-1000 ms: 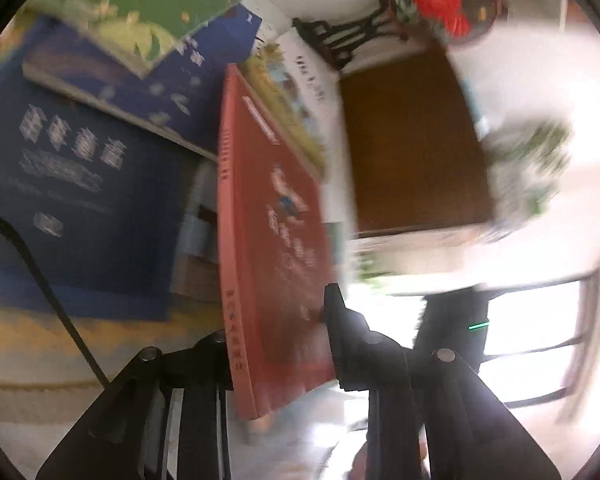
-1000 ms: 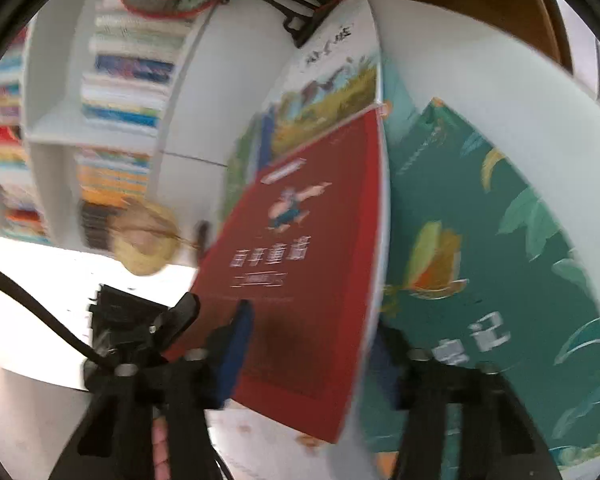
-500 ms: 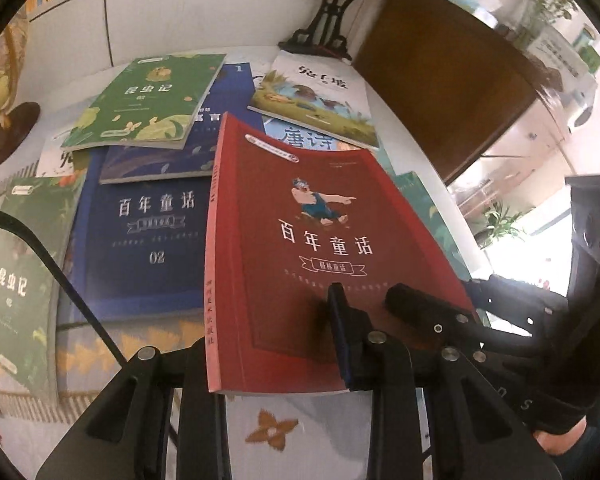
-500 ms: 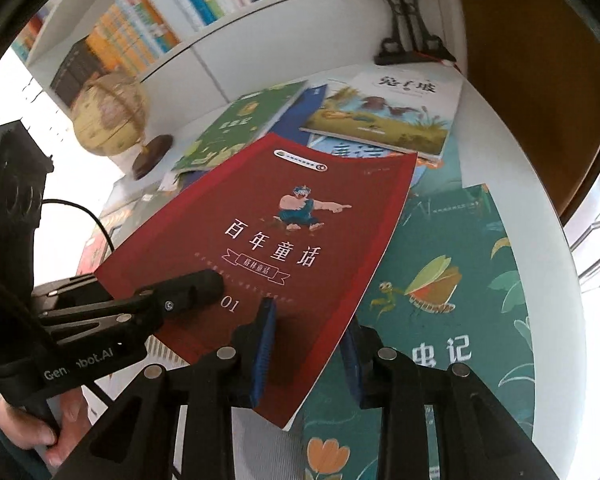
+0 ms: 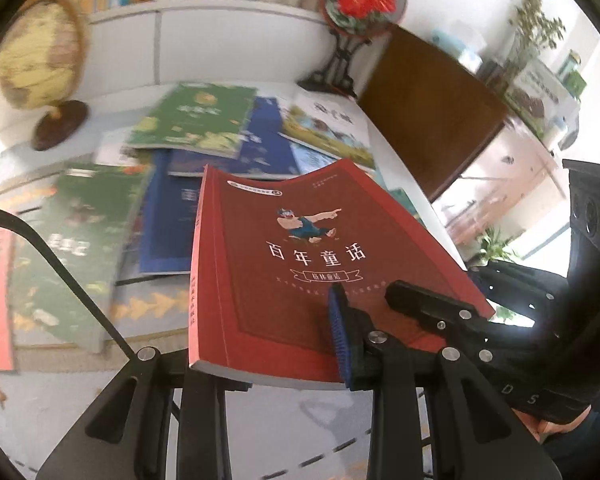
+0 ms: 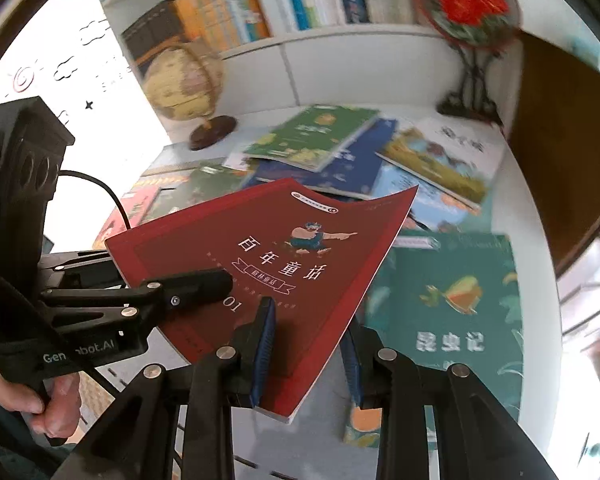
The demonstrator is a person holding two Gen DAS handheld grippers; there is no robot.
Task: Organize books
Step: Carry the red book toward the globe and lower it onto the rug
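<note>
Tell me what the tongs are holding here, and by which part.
Both tongs grip the red book along its near bottom edge: the left tongs toward the spine corner, the right tongs toward the open-page corner.

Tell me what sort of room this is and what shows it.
Probably a study or a children's reading room: a shelf packed with books along the wall, a globe on the white table, and picture books spread across it.
</note>
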